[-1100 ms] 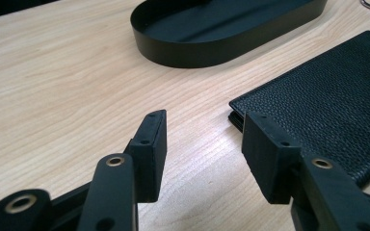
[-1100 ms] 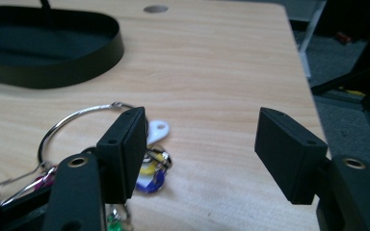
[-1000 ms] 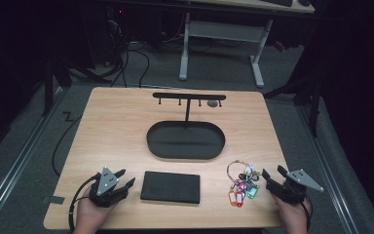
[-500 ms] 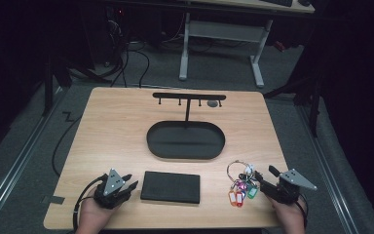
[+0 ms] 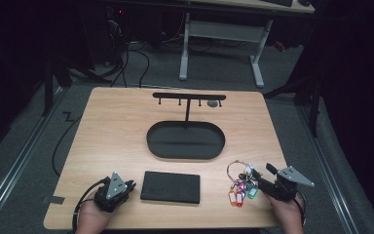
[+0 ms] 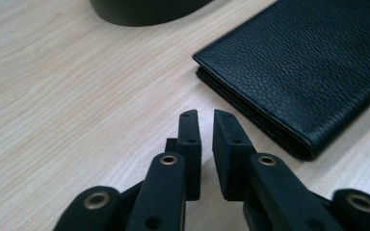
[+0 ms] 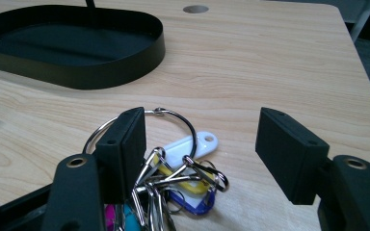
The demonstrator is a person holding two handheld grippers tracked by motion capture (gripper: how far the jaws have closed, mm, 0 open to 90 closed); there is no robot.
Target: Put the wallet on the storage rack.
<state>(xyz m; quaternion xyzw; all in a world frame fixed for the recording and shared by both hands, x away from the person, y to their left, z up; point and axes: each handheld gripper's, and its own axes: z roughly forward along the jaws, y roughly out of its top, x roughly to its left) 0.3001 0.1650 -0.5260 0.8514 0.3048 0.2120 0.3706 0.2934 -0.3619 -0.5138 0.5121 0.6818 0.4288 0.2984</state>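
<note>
Left gripper just closed, empty, beside one wallet; right gripper wide, over one key bunch.

Left hand-held gripper jaws just closing, right hand-held gripper spread wide

A pale wood-grain table with a smooth matt finish is seen. The wallet is covered in black pebbled leather. The key ring is made of shiny metal wire, its tags of glossy coloured plastic. The oval tray is finished matt black.
</note>
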